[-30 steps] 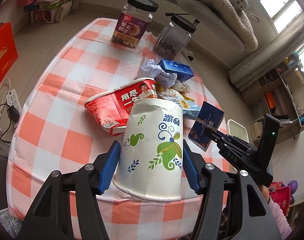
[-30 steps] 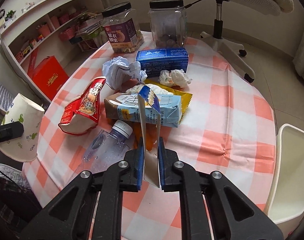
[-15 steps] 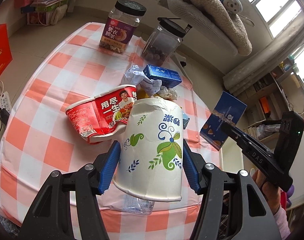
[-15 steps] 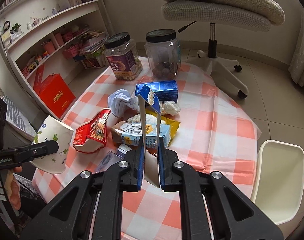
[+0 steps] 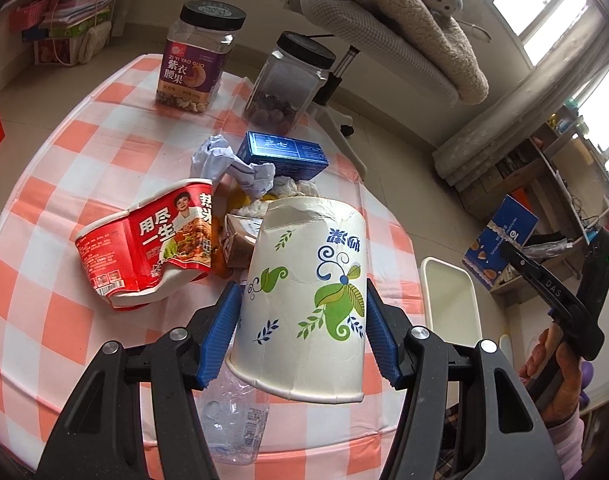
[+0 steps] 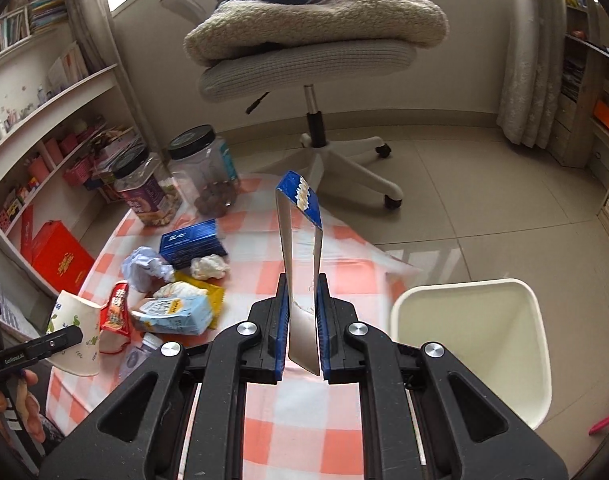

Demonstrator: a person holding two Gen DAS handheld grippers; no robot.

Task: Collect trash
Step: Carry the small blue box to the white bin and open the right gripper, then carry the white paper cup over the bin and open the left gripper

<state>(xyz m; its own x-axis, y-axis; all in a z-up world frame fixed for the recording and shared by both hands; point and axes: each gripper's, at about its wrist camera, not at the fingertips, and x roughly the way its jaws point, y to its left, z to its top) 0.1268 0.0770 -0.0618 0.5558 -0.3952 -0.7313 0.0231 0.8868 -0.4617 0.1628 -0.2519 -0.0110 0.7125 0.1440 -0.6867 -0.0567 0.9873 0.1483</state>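
Lifted off the table, flattened blue box [image 6: 300, 256] stays clamped in right tool [image 6: 300, 320].

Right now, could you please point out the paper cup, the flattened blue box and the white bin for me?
paper cup [image 5: 304, 304]: left wrist view, on its printed side wall.
flattened blue box [image 6: 302, 280]: right wrist view, on its pale inner face.
white bin [image 6: 538, 360]: right wrist view, on its right rim.

The right gripper [image 6: 300, 320] pinches a flattened blue box [image 6: 300, 248] at centre frame; a white bin [image 6: 470, 344] sits lower right, litter on the checked surface [image 6: 304, 420] at left.
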